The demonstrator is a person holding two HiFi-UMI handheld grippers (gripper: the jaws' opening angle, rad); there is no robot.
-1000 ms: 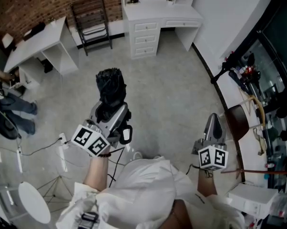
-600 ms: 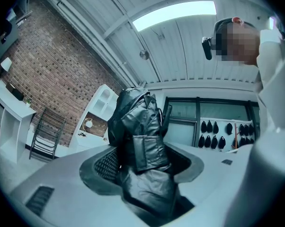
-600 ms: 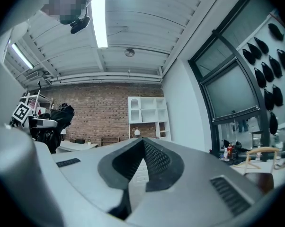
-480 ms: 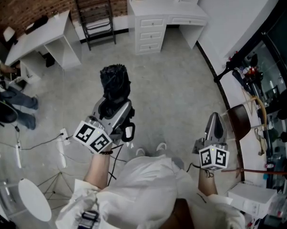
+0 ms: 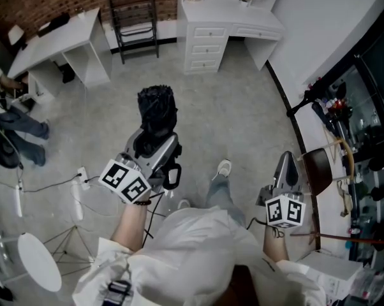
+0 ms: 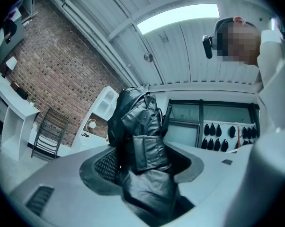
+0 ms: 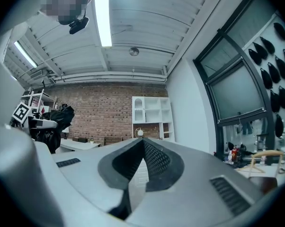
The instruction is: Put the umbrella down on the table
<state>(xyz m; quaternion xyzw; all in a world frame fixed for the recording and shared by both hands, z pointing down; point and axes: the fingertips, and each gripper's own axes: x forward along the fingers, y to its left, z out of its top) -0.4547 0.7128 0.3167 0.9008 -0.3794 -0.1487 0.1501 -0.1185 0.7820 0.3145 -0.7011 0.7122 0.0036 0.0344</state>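
Observation:
A folded black umbrella [image 5: 157, 110] stands up out of my left gripper [image 5: 155, 142], which is shut on its lower part. In the left gripper view the umbrella [image 6: 142, 141], wrapped by its strap, fills the gap between the jaws of the left gripper [image 6: 142, 167]. My right gripper [image 5: 286, 164] hangs apart at the right, over the floor, shut with nothing in it. In the right gripper view the right gripper [image 7: 141, 143] has its jaw tips touching, and the umbrella [image 7: 55, 119] shows small at the far left.
A white desk [image 5: 58, 40], a black folding chair [image 5: 133, 11] and a white drawer desk [image 5: 208, 27] stand along the brick wall. A cluttered dark table [image 5: 345, 139] runs down the right side. Another person's legs [image 5: 16, 132] and a round white stool [image 5: 39, 269] are at the left.
The room has slid down in the head view and the person's shoe has stepped forward between the grippers. Both grippers keep their places and the umbrella stays held.

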